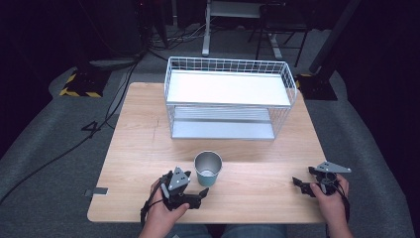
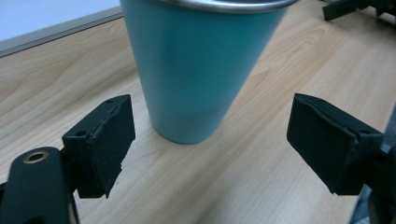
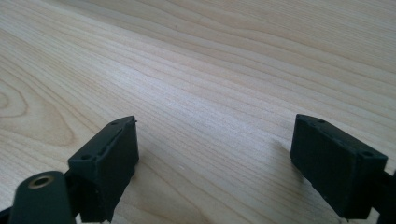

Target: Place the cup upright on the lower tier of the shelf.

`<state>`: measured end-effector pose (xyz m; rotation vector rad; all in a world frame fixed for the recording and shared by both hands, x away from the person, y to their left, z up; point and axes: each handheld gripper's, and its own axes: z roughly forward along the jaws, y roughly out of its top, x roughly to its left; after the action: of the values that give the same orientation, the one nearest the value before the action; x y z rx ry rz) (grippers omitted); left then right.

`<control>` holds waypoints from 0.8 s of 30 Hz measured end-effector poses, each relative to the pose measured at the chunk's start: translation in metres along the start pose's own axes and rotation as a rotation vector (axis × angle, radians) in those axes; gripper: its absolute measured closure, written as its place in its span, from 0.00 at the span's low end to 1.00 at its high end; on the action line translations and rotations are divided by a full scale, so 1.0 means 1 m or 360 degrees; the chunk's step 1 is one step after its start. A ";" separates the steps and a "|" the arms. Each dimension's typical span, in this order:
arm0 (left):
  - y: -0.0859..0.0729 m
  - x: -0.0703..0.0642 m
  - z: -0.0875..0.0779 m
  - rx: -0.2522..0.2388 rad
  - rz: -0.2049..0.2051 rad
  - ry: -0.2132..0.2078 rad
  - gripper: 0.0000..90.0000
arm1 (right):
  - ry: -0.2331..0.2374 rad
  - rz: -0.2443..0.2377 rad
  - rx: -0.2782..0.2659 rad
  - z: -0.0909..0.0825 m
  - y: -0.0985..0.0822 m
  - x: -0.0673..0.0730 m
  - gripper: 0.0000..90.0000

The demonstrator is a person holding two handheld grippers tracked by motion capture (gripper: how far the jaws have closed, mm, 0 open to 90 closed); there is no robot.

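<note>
Left gripper [image 2: 210, 154] sits low on the table [image 1: 138, 148], jaws spread wide, cup [image 2: 201, 70] upright just ahead between them, untouched. Looks like the approach step; next, push forward and close on the cup. Right gripper [image 1: 303, 184] released, idle well apart.

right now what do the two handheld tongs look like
Both are black. The left tongs and right tongs each carry a grey three-cornered plate on top and trail a black cable. In the gripper views the jaws are blocky black pads with small screw holes, and a brass-ringed hole sits at the lower left.
</note>
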<state>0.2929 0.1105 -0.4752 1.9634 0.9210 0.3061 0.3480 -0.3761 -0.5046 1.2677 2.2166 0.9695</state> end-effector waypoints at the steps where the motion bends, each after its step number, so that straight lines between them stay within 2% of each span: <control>1: 0.000 0.000 0.002 -0.0001 -0.0011 0.0005 0.17 | 0.0000 0.0000 0.0001 0.000 0.000 0.000 0.17; 7: 0.000 0.003 0.016 -0.0015 -0.0082 0.0022 0.17 | 0.0000 -0.0001 0.0000 0.000 0.000 0.000 0.17; 11: 0.000 0.004 0.024 0.0000 -0.0093 0.0027 0.17 | 0.0000 0.0003 0.0002 0.000 0.000 0.000 0.17; 16: 0.001 0.002 0.035 0.0031 -0.0056 0.0063 0.17 | 0.0000 0.0000 0.0000 0.000 0.000 0.000 0.17; 19: 0.001 0.001 0.041 0.0043 -0.0055 0.0106 0.17 | 0.0000 0.0004 0.0002 0.000 0.000 0.000 0.17; 23: 0.002 -0.001 0.047 0.0061 -0.0058 0.0127 0.18 | 0.0001 0.0004 0.0002 0.000 0.000 0.000 0.17; 24: 0.003 0.000 0.049 0.0068 -0.0040 0.0136 0.18 | 0.0001 0.0004 0.0002 0.000 0.000 0.000 0.17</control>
<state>0.3200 0.0785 -0.4998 1.9887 1.0142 0.3610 0.3479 -0.3761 -0.5045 1.2714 2.2170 0.9697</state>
